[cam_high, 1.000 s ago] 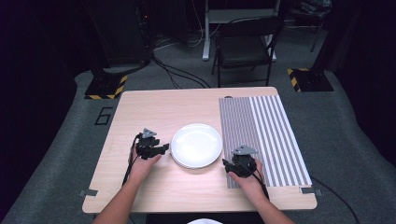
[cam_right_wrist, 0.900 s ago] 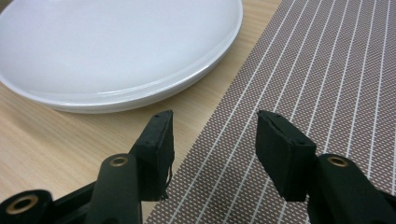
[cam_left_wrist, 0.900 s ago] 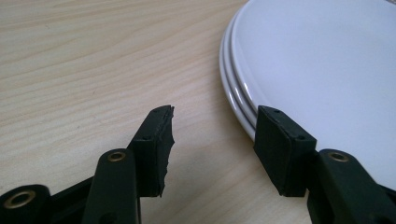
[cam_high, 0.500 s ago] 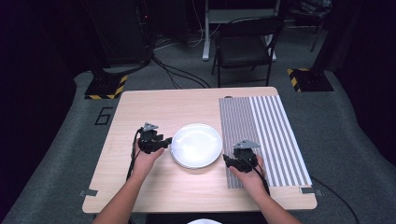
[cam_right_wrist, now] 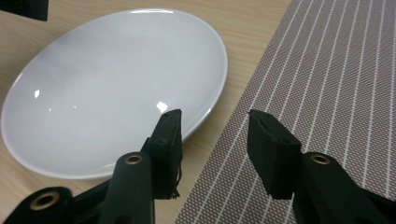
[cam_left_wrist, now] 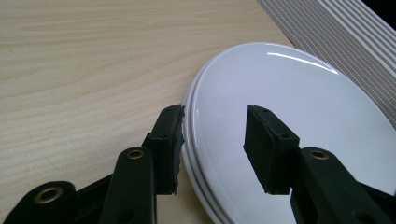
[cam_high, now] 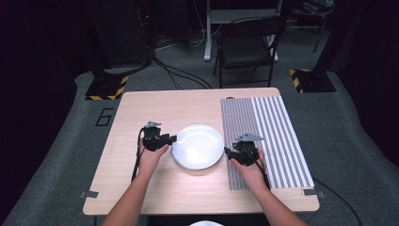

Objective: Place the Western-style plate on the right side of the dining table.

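L tool [cam_left_wrist: 215, 126] first: jaws have just been closing but stand fairly wide, w/ the left rim of the round white glossy plate [cam_left_wrist: 289, 79] between them. One pad [cam_left_wrist: 169, 140] sits right at the rim's outer edge, the other hangs over the plate's face, so I judge no real grip yet.

R tool [cam_right_wrist: 215, 128]: jaws also just been closing, and a moderate gap is left. Nothing is held. One pad is just beside the plate's right rim, the other over the grey striped woven placemat [cam_right_wrist: 327, 70].

The plate lies on the light wooden worktop [cam_left_wrist: 84, 56], about mid-width, nearer my side, w/ the mat just to its right.

Risks from here:
- The glaze is slick and the rim shallow. If L closes w/ only the pad tip on the edge, the plate may squirt out sideways or skid right, toward the mat.
- The rim looks doubled in the left gripper view. It may be 2 plates stacked, can't tell. If so, a bite on the top one alone could drag or clatter the lower one.
- R isn't astride the rim. If it shuts as it stands it pinches air or snags the mat's edge, and a lift on L alone would tip the plate.
- If the 2 tools lift unevenly, the plate tilts and slides off the pads.
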